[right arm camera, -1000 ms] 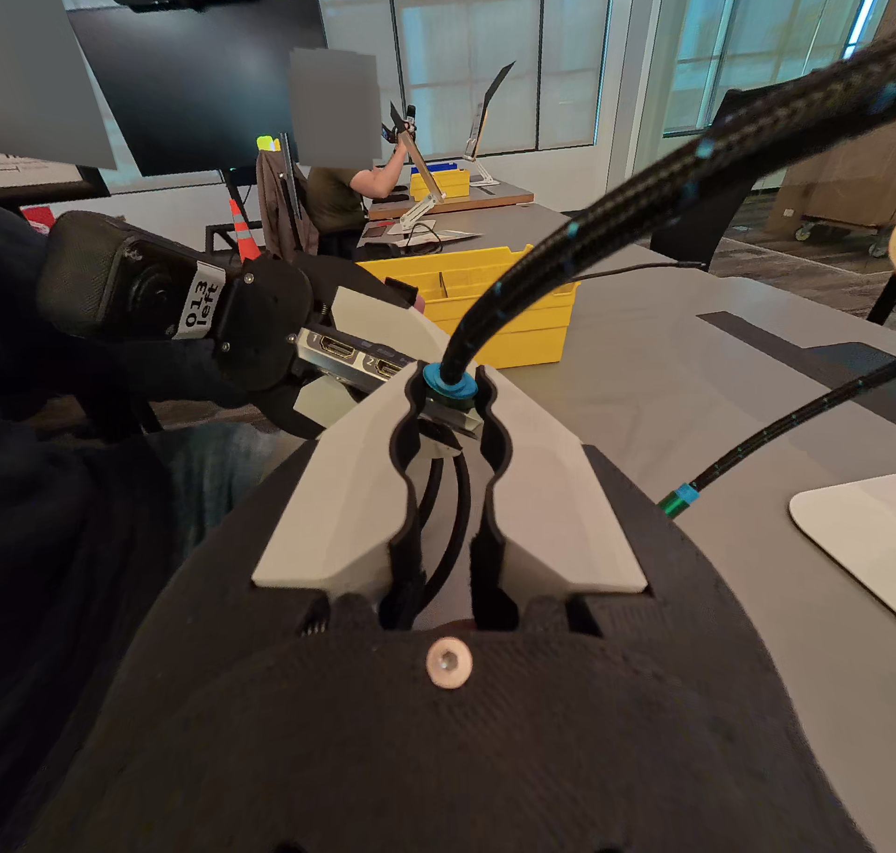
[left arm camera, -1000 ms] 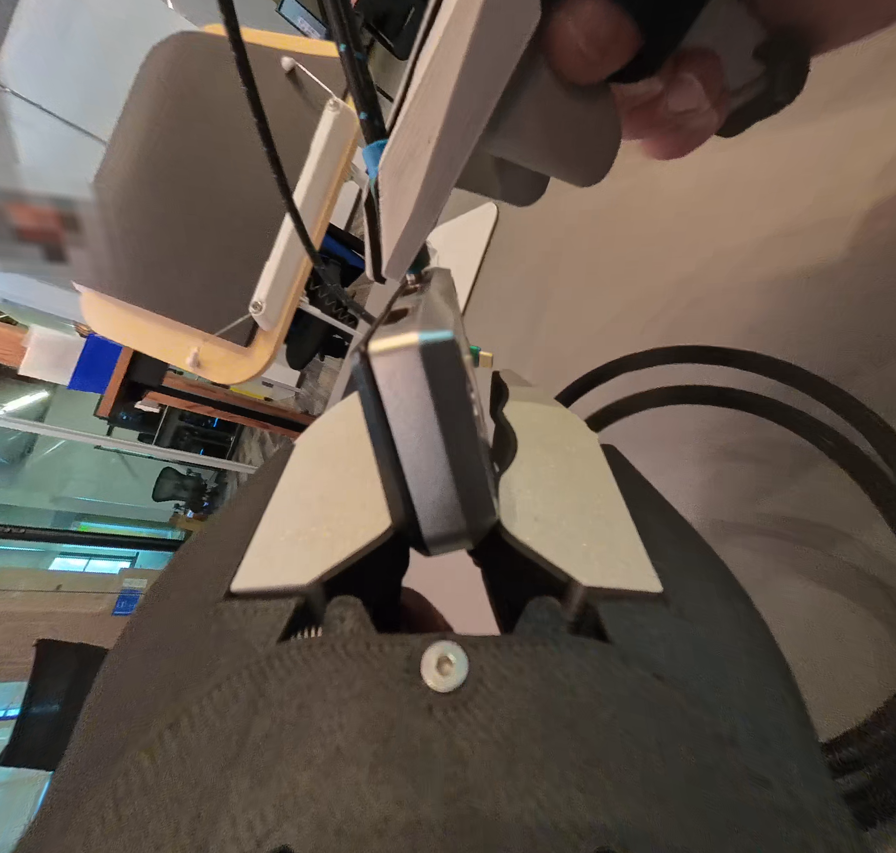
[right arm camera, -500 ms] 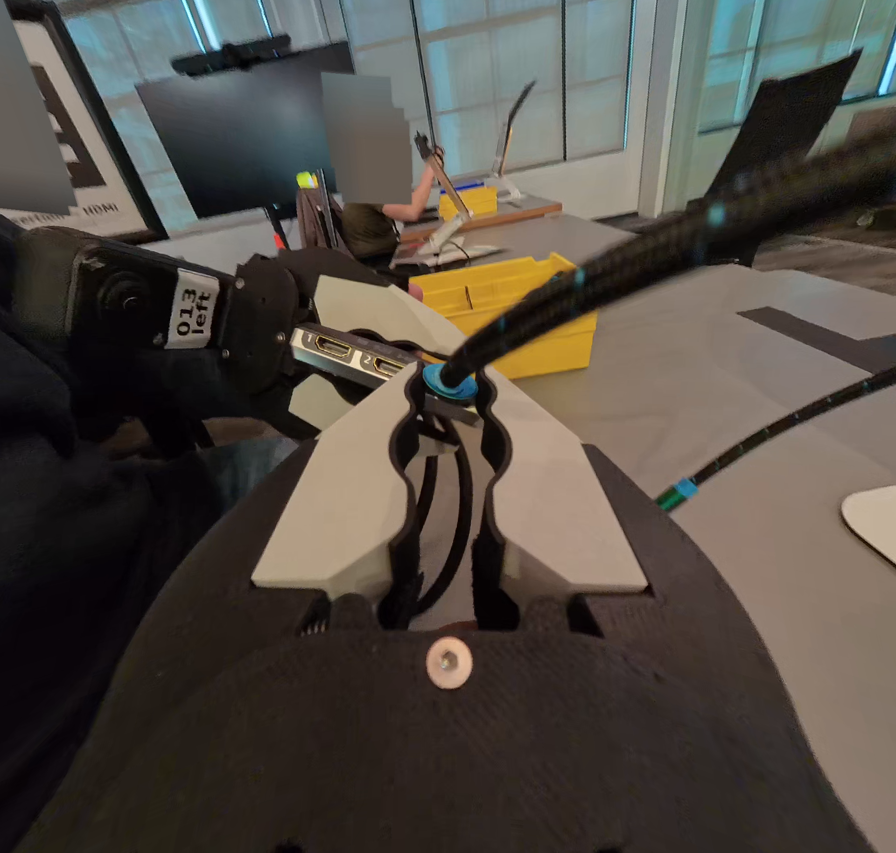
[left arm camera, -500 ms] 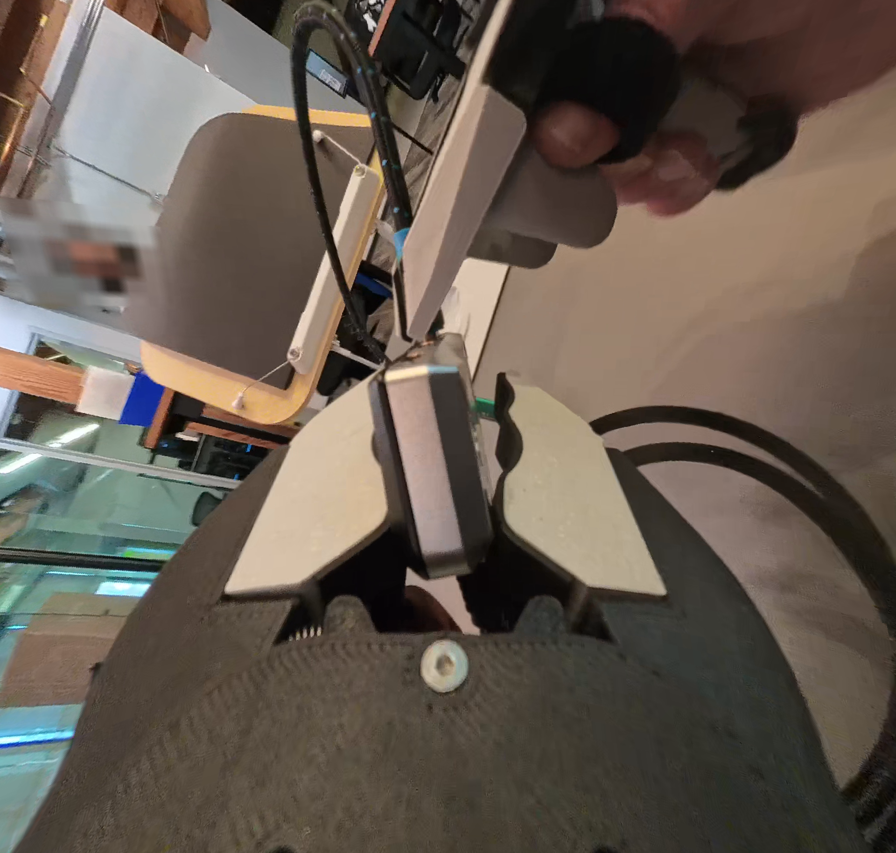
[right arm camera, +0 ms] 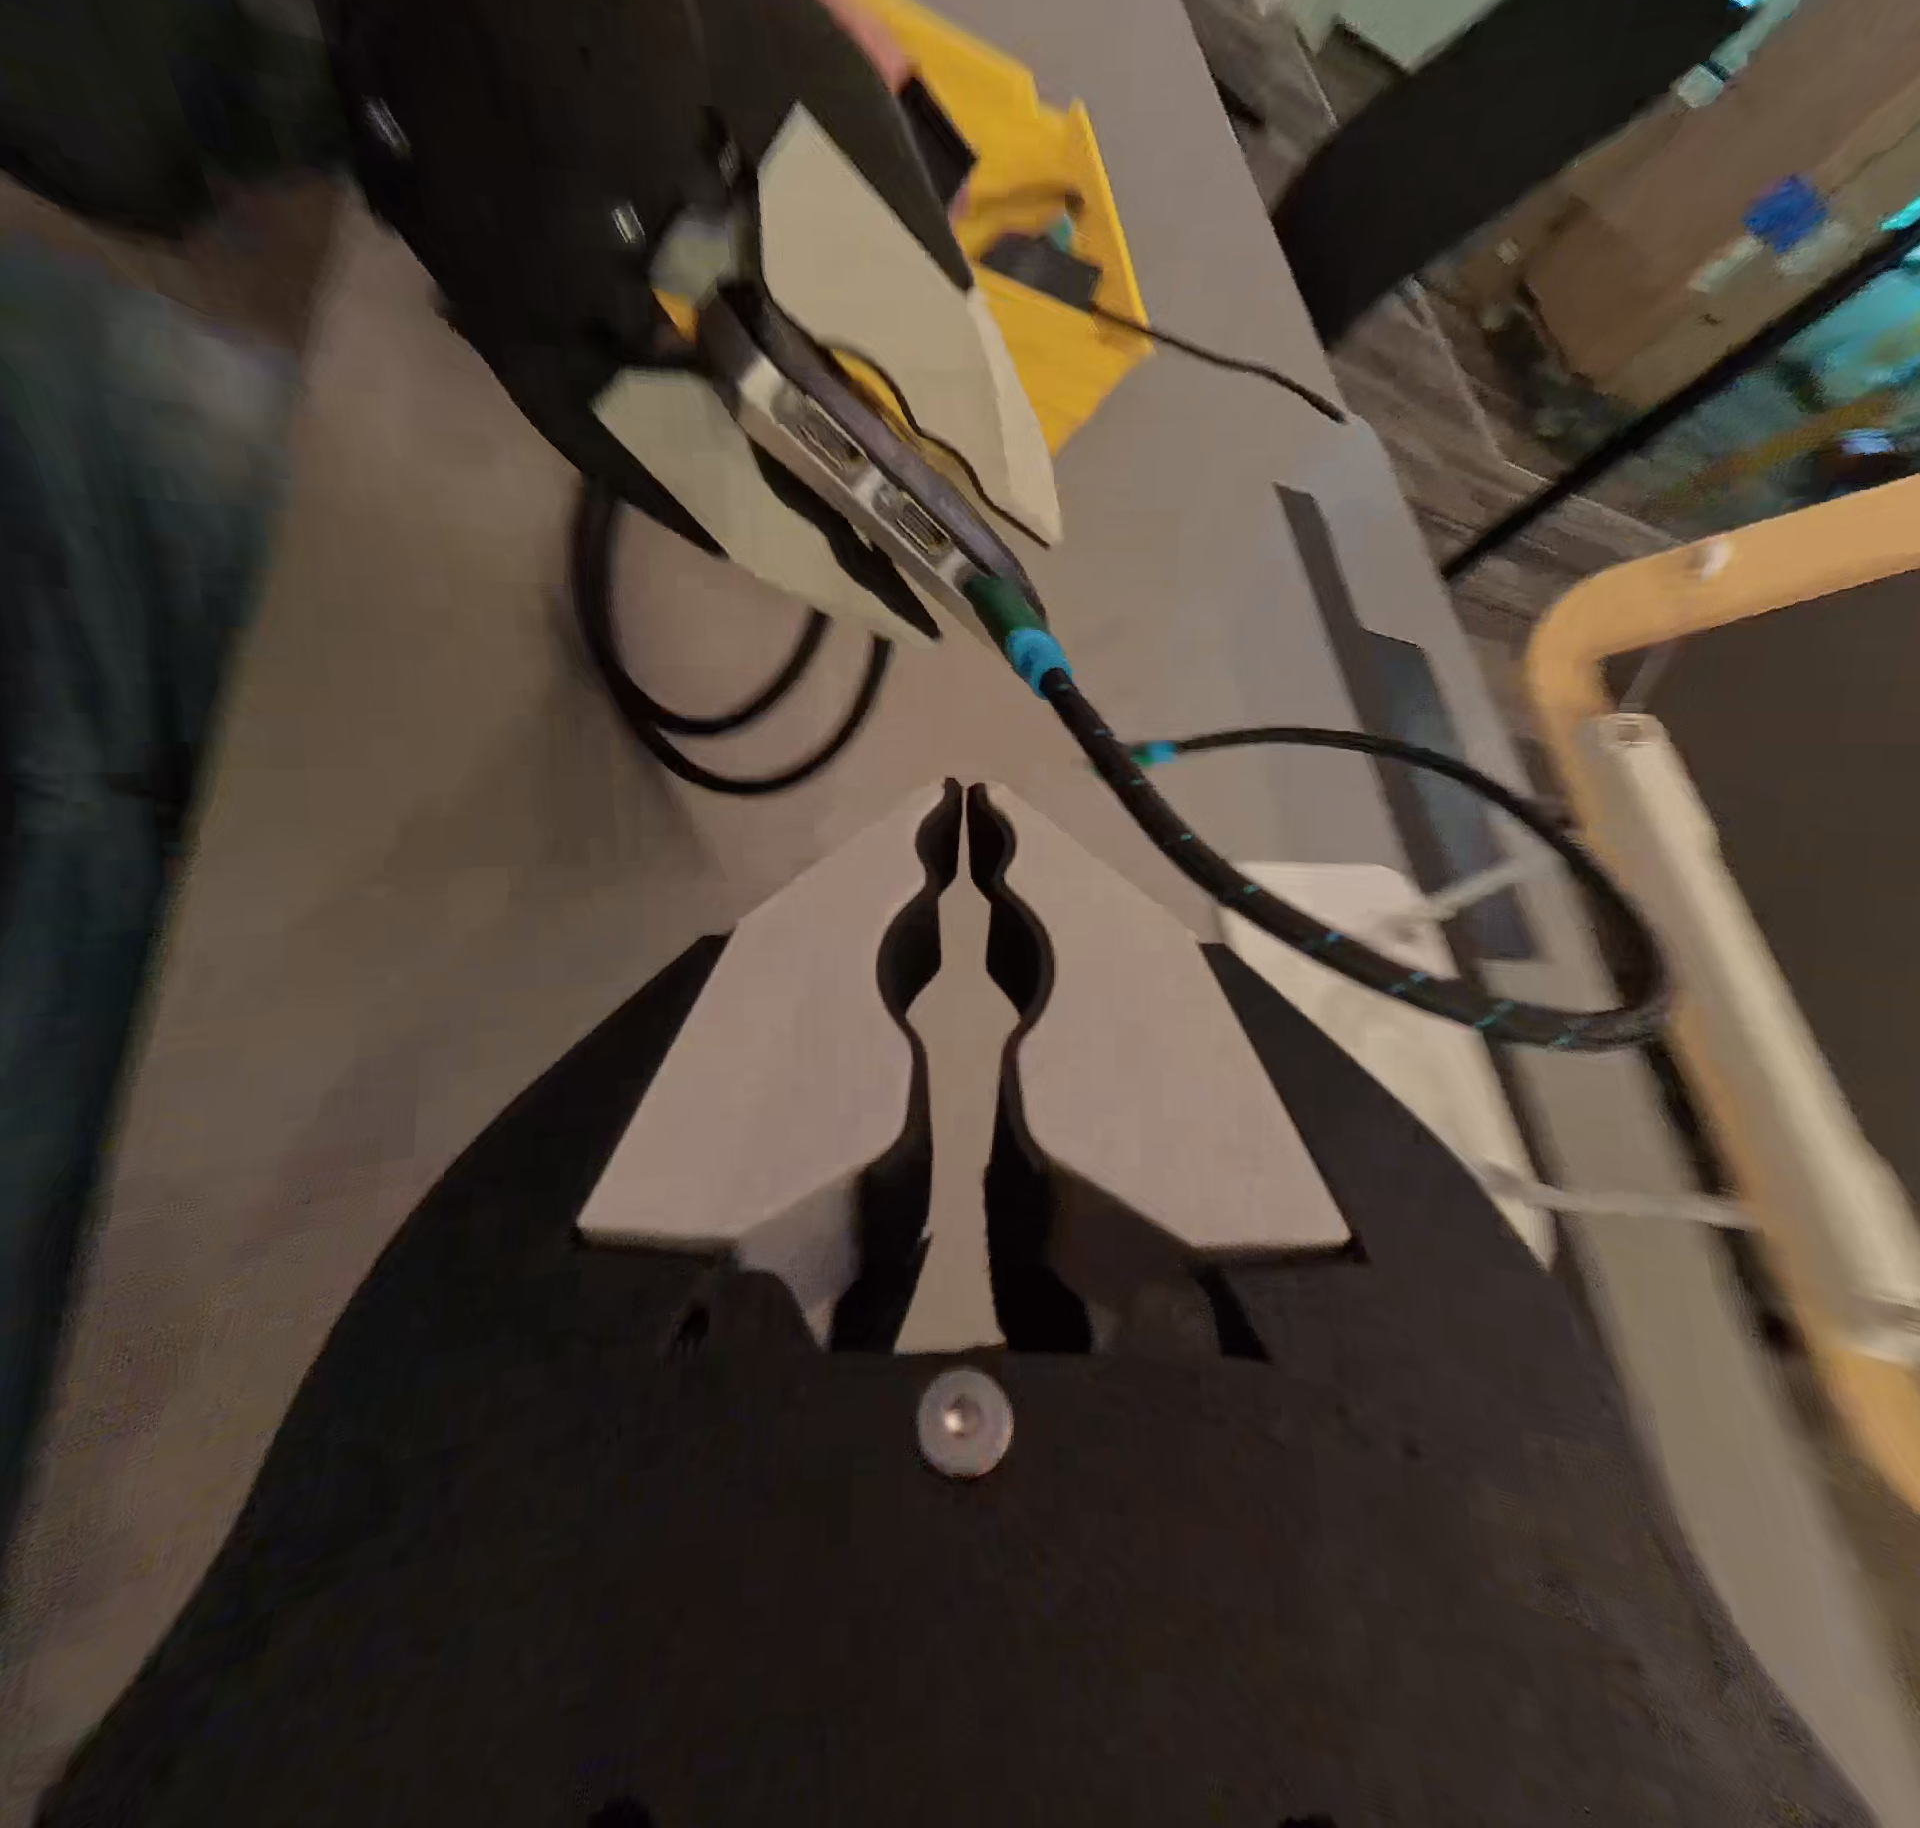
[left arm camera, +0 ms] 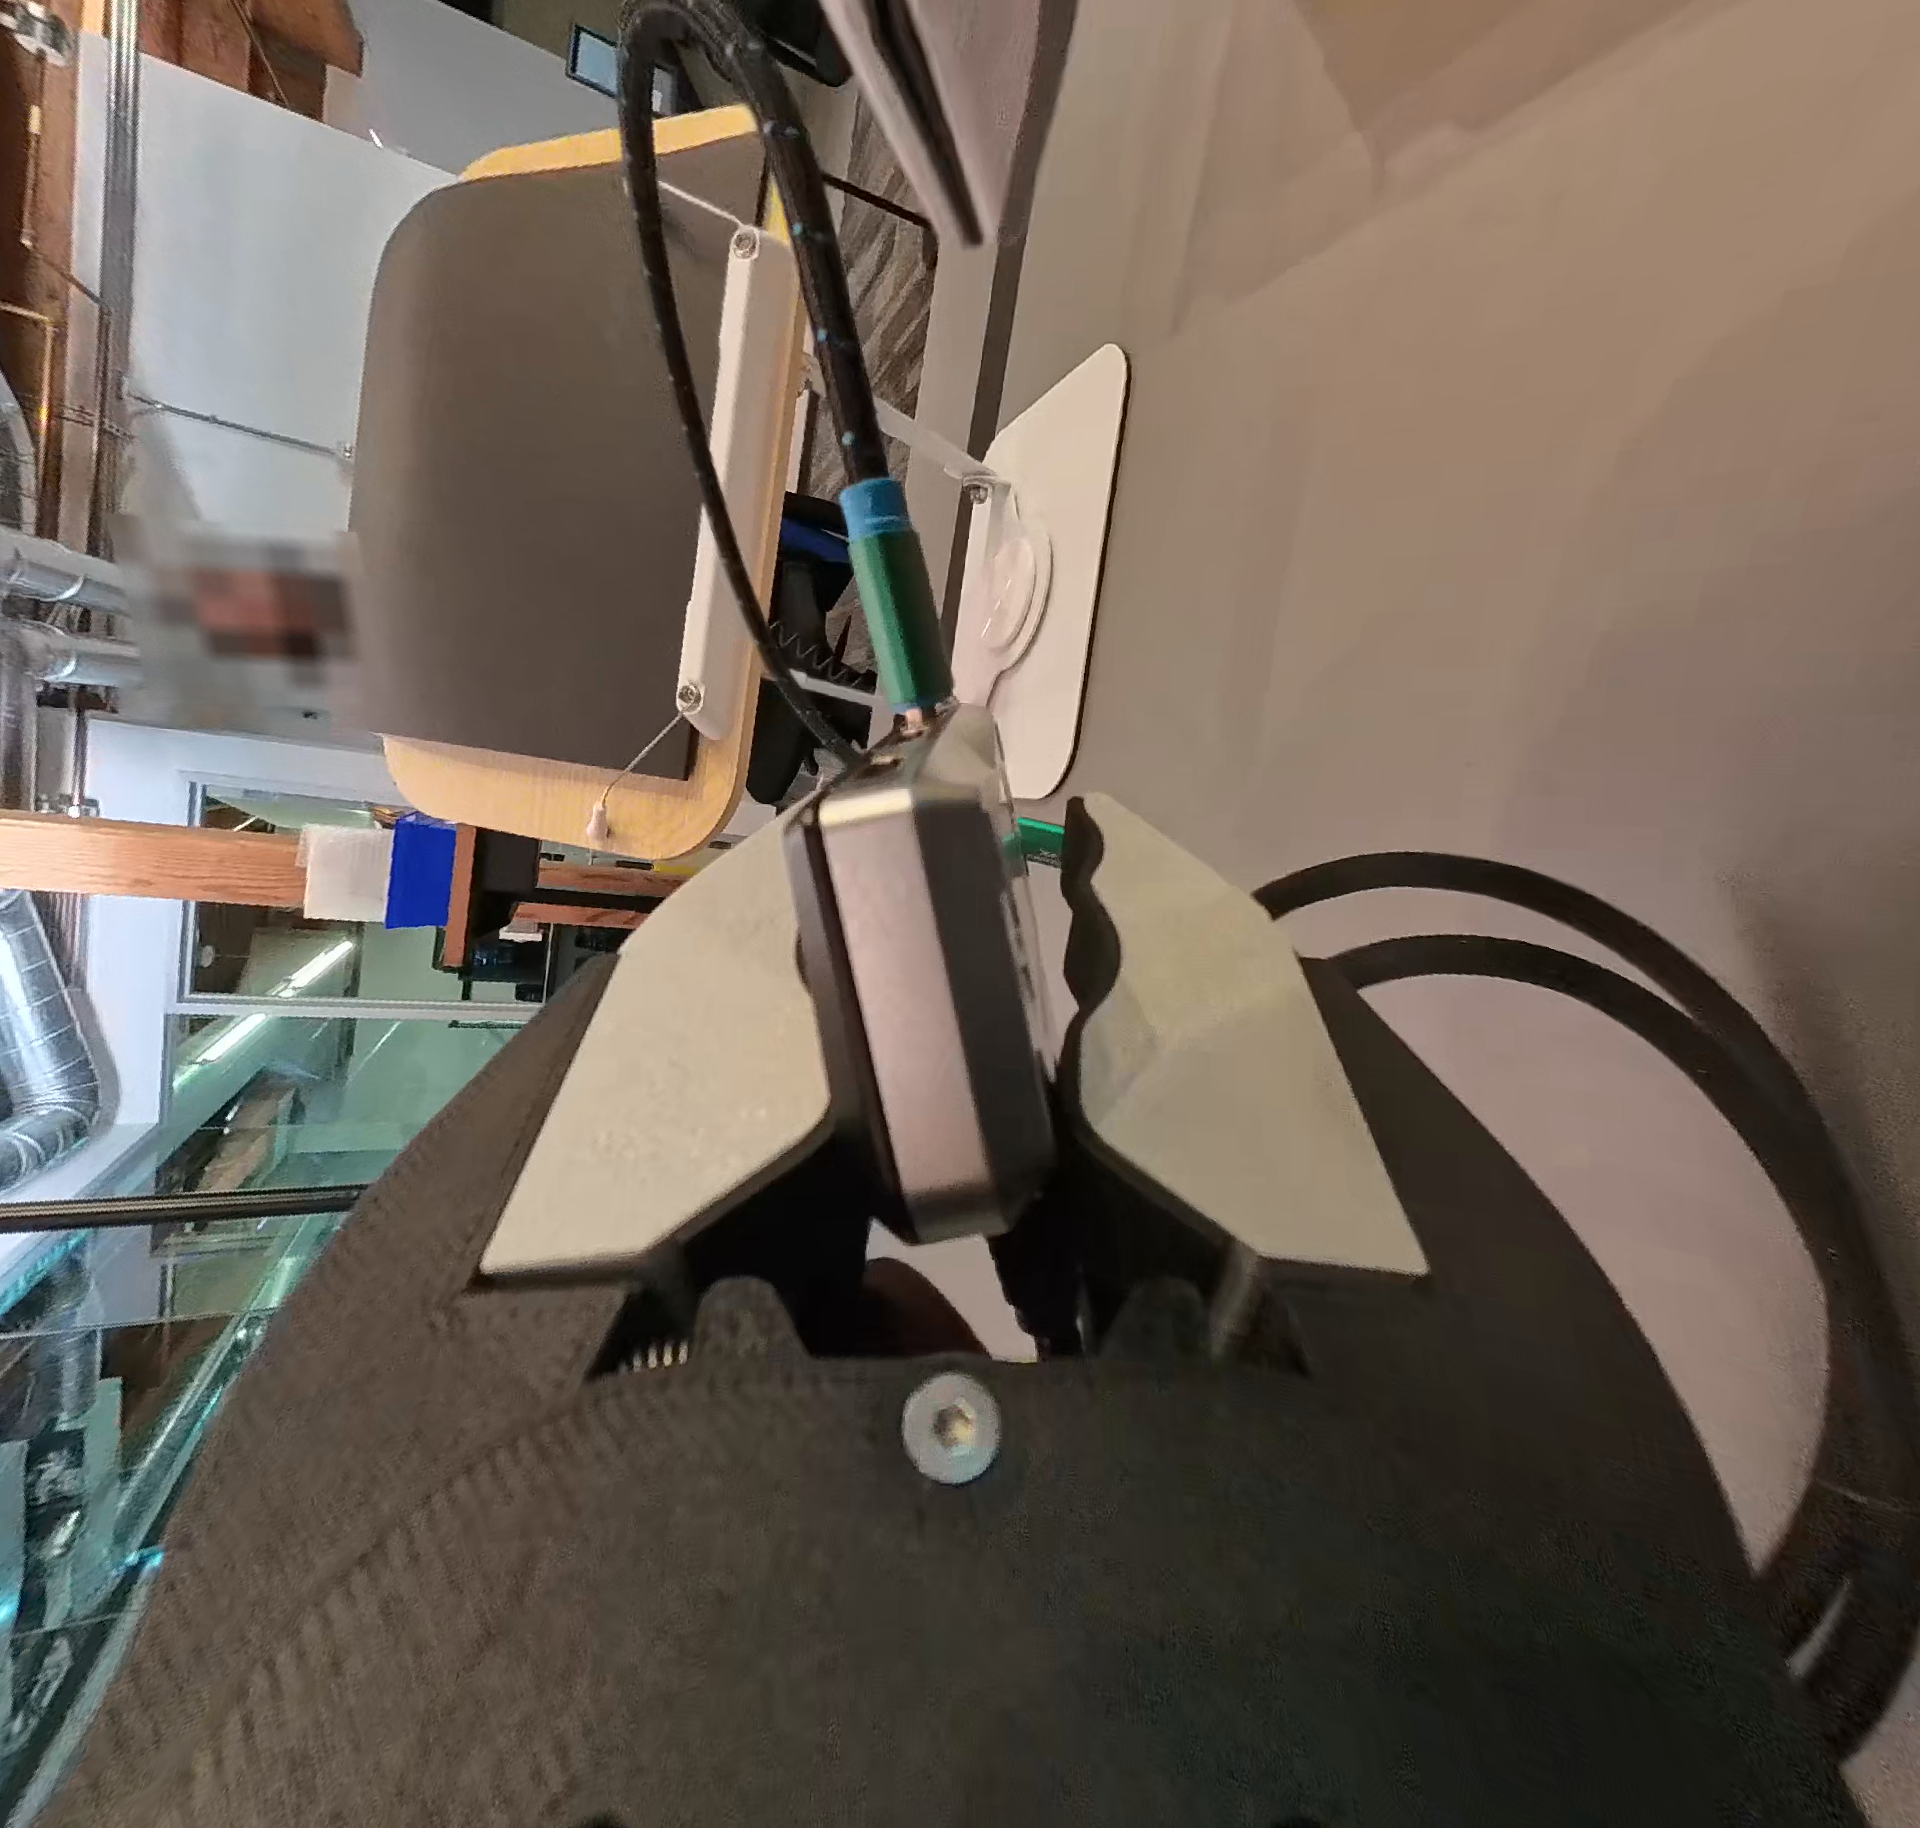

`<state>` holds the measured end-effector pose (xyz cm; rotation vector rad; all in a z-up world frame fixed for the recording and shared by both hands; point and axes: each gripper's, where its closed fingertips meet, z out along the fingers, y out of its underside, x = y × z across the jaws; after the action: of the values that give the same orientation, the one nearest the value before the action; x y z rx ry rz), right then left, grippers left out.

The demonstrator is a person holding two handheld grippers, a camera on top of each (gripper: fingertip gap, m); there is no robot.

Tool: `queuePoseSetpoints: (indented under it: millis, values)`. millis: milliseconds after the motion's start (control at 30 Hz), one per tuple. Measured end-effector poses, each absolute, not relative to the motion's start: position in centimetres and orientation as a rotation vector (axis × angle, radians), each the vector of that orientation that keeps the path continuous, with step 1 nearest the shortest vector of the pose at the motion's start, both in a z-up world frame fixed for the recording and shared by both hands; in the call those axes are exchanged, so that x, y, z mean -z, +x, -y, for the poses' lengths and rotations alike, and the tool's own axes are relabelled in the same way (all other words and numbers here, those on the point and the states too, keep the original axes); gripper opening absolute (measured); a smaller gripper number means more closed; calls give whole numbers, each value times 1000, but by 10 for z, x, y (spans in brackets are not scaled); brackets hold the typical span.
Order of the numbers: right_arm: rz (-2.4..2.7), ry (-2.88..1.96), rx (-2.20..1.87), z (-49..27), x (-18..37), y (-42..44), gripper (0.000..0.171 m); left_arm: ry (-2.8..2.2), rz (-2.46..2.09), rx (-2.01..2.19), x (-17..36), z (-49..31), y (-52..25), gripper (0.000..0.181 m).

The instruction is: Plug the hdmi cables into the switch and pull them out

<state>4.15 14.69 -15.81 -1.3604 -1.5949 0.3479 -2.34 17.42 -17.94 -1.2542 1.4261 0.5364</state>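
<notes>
i am clamping the switch (left arm camera: 925,1009) edge-on in my left gripper (left arm camera: 940,1040), lifted off the table (left arm camera: 1558,531), so its port side is facing out where the other hand can reach it. a green plug (left arm camera: 899,615) with a blue collar is sitting in the port at the switch's far end, and its braided cable (left arm camera: 810,251) is arching up and away from the switch; from the right wrist view the plug looks pushed home, though the blur is keeping me from being sure. my right gripper (right arm camera: 958,807) is hanging below the switch, fingers pressed together with nothing between them, well apart from the plug. two more ports on the switch appear to be standing empty beside the plugged one. a second cable end (right arm camera: 1153,752) with a blue-green band is lying on the table just beyond my right fingertips, close under the braided cable, so i judge it to be the next one to plug in. black cable loops (right arm camera: 727,729) are lying on the table behind the switch, a yellow bin (right arm camera: 1039,251) is sitting further back, and a wood-edged chair (right arm camera: 1662,843) is crowding in beside the braided cable. that cable's loop is swinging toward the chair and could snag there or drag on the switch.
</notes>
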Motion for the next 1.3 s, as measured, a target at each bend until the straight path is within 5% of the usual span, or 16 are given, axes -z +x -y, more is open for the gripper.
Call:
queuePoseSetpoints:
  millis: [400,1300]
  values:
    - [1604,-1274,-389,-153,191,-14,0,-1310,-1348,-439,182,-171,-13,38]
    - [1291,-1285,-1517,-127,175,-25,0,-1299,-1287,-353,177,-163,0,37]
